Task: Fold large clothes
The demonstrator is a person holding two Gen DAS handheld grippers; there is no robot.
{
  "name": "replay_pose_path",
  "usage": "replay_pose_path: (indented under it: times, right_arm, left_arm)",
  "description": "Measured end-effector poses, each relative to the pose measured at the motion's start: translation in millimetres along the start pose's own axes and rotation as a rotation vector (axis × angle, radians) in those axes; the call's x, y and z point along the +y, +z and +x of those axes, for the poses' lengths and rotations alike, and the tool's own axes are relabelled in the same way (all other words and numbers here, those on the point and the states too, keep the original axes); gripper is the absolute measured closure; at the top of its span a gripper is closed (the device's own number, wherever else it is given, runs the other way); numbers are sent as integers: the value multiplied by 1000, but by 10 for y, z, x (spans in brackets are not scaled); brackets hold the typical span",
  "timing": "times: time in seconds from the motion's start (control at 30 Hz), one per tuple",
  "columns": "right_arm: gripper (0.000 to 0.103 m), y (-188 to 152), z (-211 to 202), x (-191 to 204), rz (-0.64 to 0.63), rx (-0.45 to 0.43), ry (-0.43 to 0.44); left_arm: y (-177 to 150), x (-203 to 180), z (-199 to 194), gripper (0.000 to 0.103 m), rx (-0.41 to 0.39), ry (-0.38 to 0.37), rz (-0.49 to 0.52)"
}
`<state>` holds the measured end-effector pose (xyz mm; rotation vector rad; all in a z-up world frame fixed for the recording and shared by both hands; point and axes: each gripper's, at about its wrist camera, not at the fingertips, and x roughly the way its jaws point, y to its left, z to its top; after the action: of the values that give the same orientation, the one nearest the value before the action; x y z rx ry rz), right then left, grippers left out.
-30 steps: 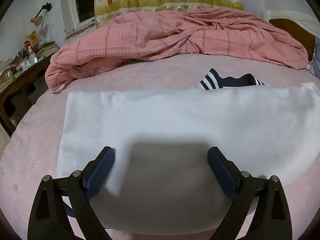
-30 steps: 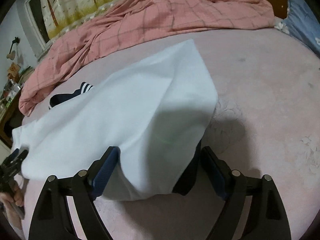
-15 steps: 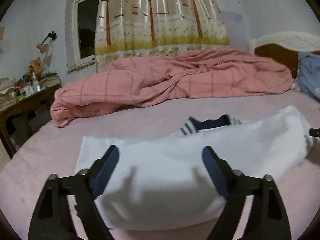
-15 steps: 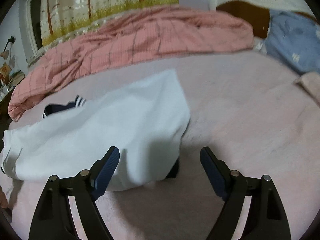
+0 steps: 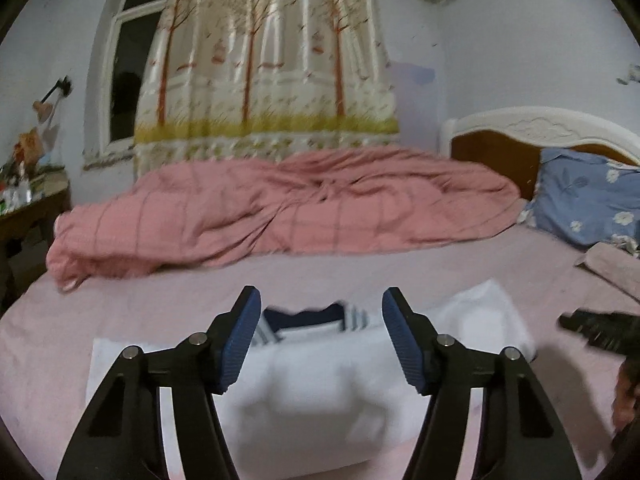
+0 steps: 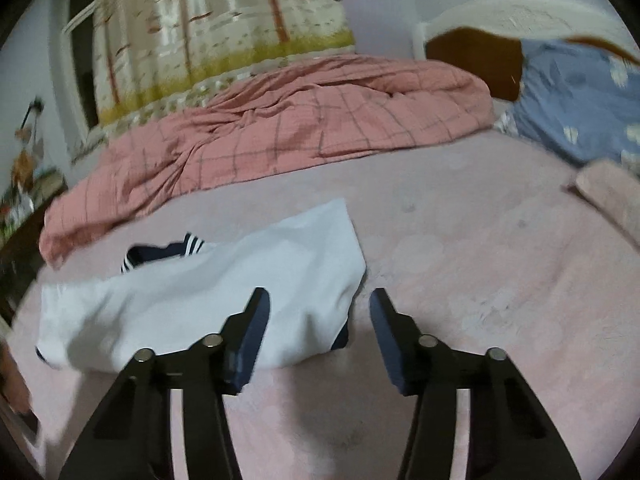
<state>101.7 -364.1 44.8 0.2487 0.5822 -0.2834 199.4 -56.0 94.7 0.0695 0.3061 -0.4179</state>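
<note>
A folded white garment (image 5: pixel 320 384) with a navy striped collar (image 5: pixel 316 318) lies flat on the pink bed sheet (image 5: pixel 168 304). My left gripper (image 5: pixel 320 336) is open and empty, raised above the garment's near edge. In the right wrist view the same garment (image 6: pixel 208 300) lies left of centre, collar (image 6: pixel 160 254) at its far side. My right gripper (image 6: pixel 320 334) is open and empty, just off the garment's right end. The right gripper also shows in the left wrist view (image 5: pixel 596 330) at the right edge.
A rumpled pink checked quilt (image 5: pixel 280 208) lies across the back of the bed. A blue flowered pillow (image 5: pixel 588 196) and the headboard (image 5: pixel 536 132) are at the right. A cluttered desk (image 5: pixel 24 204) stands at the left. A curtained window (image 5: pixel 256 64) is behind.
Both grippers have lifted and pulled back from the garment, so the views tilt up toward the wall. The garment stays folded on the bed.
</note>
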Motion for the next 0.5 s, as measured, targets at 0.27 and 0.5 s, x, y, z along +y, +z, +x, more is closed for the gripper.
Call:
replay_pose_path:
  times: [0.27, 0.5]
  right_arm:
    - [63, -73, -348, -107, -52, -27, -21]
    - [63, -47, -403, -222, -28, -23, -32]
  left_arm:
    - [84, -257, -61, 43, -57, -20, -35]
    - [-323, -261, 209, 43, 23, -2, 14]
